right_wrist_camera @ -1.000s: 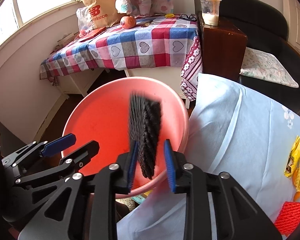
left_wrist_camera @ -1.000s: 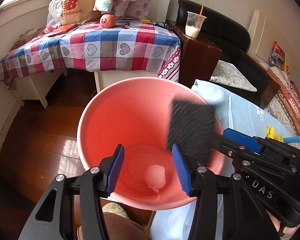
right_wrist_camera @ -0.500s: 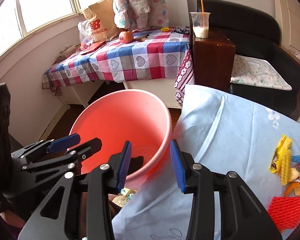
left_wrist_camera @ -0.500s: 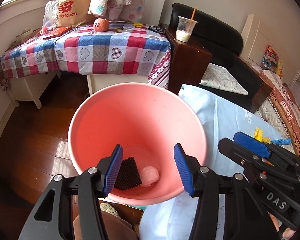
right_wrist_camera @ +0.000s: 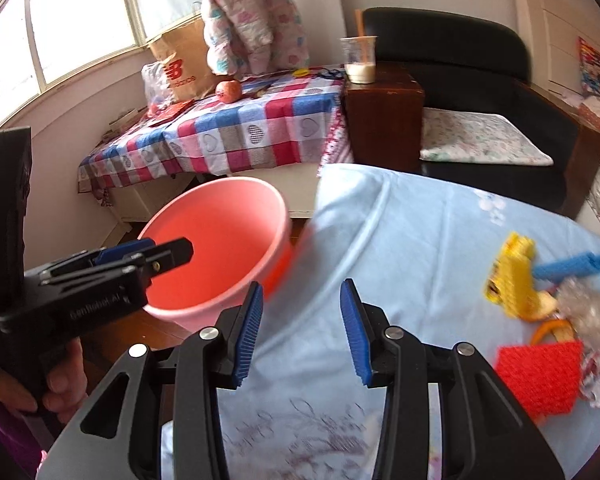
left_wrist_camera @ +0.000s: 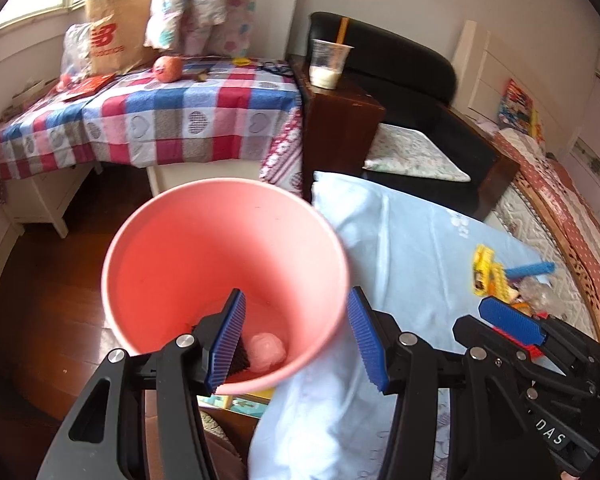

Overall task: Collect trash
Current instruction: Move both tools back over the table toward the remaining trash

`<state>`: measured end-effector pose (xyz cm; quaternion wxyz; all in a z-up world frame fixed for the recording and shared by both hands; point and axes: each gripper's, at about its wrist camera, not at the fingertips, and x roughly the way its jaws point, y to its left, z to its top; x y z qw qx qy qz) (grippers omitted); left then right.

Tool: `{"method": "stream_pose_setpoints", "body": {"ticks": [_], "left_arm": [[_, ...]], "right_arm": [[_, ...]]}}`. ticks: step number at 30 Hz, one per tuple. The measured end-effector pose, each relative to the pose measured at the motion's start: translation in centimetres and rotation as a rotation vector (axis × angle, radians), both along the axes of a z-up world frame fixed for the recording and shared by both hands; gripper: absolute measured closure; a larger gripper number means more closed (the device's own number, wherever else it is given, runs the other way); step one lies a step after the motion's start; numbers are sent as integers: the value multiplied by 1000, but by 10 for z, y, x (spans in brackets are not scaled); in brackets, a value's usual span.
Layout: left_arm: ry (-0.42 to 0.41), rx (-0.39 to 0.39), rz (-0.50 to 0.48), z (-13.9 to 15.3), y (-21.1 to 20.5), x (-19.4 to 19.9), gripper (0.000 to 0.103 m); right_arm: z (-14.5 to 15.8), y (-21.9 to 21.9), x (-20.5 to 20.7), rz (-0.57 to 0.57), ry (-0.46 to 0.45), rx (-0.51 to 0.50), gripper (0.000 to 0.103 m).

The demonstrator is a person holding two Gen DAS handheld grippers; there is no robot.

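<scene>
Your left gripper [left_wrist_camera: 296, 340] straddles the bucket [left_wrist_camera: 224, 216] rim, steadying it (jaws wide, not clamped). Your right gripper [right_wrist_camera: 302, 330] gapes empty, aimed toward the trash [right_wrist_camera: 540, 312].

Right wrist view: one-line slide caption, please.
Open right gripper over the blue sheet, pink bucket left, red mesh and yellow trash right.

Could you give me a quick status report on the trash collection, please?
Both grippers, left and right, open and empty. Pink bucket holds black mesh piece; red mesh and yellow piece wait on the table. Nothing in the way.
</scene>
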<state>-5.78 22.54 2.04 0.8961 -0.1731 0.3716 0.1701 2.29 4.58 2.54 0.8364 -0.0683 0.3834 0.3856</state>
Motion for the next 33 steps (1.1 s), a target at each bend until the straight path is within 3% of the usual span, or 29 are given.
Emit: {"method": "stream_pose_setpoints", "body": {"ticks": [15, 25, 29, 33], "left_arm": [[-25, -13, -326, 0, -111, 48, 46], [5, -2, -512, -8, -180, 73, 46], [19, 8, -578, -11, -205, 79, 44], [43, 29, -632, -16, -231, 86, 44]], "right_arm": [[-2, -131, 2, -263, -24, 3, 62], [-19, -199, 10, -411, 20, -3, 62], [-20, -218, 15, -471, 16, -3, 51], [-23, -235, 21, -517, 16, 3, 51]]}}
